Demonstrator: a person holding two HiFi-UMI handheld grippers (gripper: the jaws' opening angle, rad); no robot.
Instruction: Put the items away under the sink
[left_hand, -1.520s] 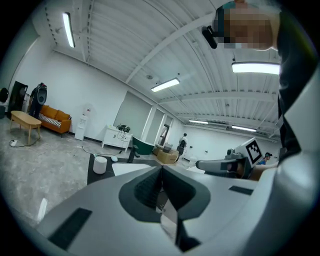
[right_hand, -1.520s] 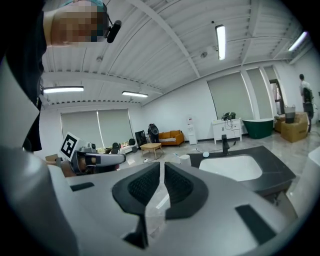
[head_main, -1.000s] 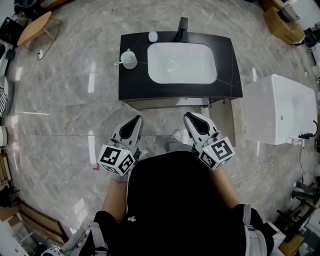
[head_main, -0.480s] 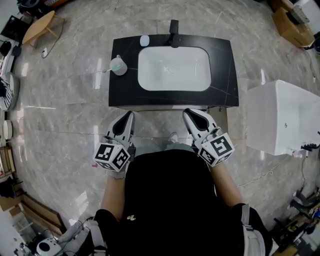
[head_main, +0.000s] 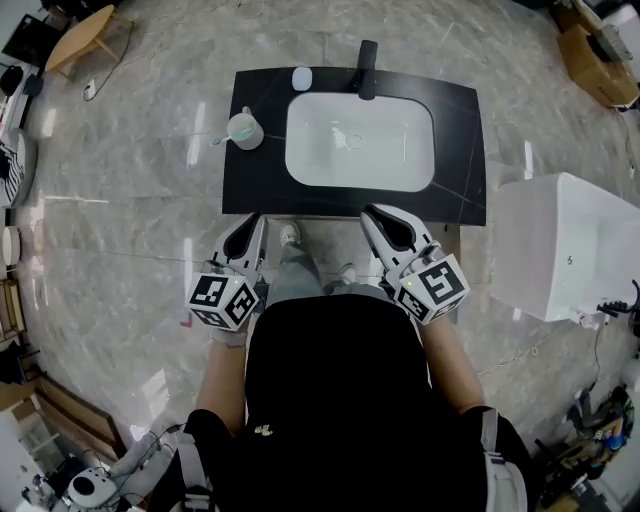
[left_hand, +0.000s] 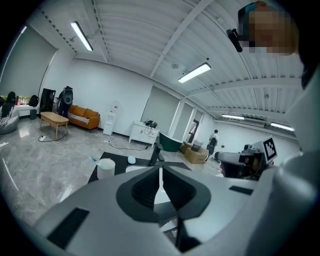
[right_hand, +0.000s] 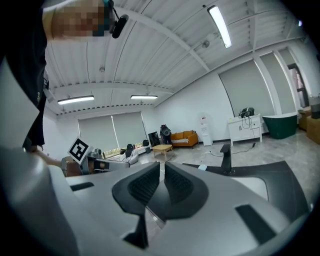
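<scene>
**Both tools shut and empty at the near edge of the sink unit**

In the head view the left tool (head_main: 250, 222) and the right tool (head_main: 372, 214) sit side by side in the middle of the frame. Their tips are just at the near edge of the black worktop (head_main: 460, 150). Each gripper view shows the jaws pressed together with nothing between them.

The things to be stowed stand on the worktop. A pale cup (head_main: 244, 129) is on its left part, beside the white basin (head_main: 360, 141), with a toothbrush (head_main: 222, 138) in it whose handle leans out toward the left of the frame. A small white piece (head_main: 302, 77), possibly soap but too small to tell, lies at the far edge, just left of the black tap (head_main: 366, 68).

The cup lies straight up the frame from the left tool, which is clearly the nearer of the two; the right tool would have to cross the basin. The cup stands upright, so a level approach from the near side looks suitable.
</scene>
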